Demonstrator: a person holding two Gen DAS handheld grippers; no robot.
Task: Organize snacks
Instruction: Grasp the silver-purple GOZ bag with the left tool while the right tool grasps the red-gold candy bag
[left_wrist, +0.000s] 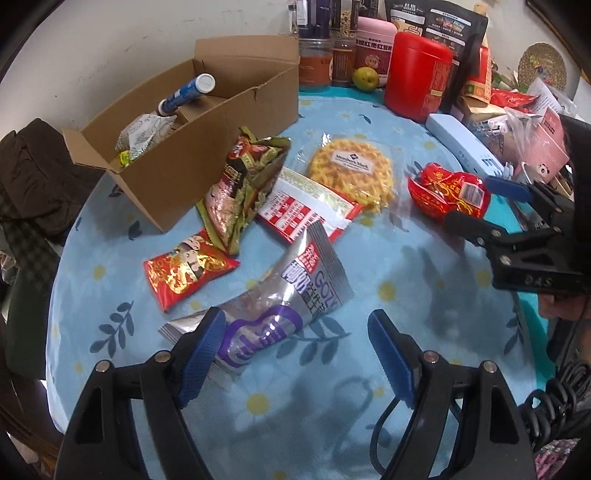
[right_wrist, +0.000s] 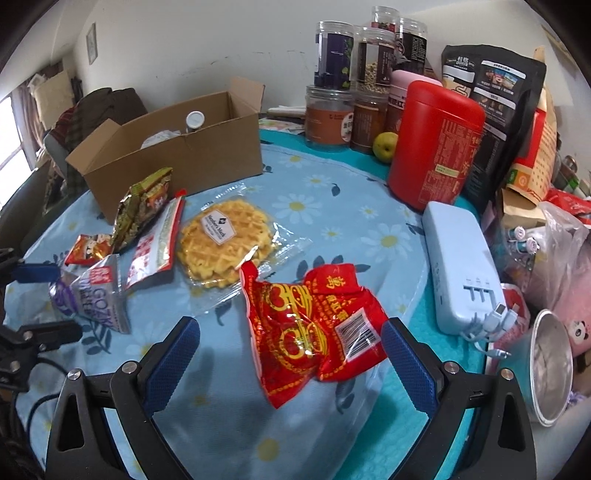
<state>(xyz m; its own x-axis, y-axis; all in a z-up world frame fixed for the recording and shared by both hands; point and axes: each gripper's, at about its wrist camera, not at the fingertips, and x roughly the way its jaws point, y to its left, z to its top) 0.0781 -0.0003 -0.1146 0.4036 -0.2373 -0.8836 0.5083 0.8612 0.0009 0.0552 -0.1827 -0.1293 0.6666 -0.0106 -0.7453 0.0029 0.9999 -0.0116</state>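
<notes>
Both views are evenly lit by soft, rather dim indoor light. In the right wrist view a window (right_wrist: 13, 144) at the far left edge is blown out white. Soft grey shadows fall on the floral tablecloth (left_wrist: 369, 288) ahead of the camera. Glare glints on the silver snack packet (left_wrist: 295, 288) and the red foil packet (right_wrist: 314, 328). Fisheye distortion bends the edges, with black vignetted corners; detail softens toward the rim.

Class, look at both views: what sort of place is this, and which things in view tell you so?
Probably a lived-in home, at a dining table. Clues: the daisy-print tablecloth, stacked pantry jars against the wall, and clothes draped over a chair.
</notes>
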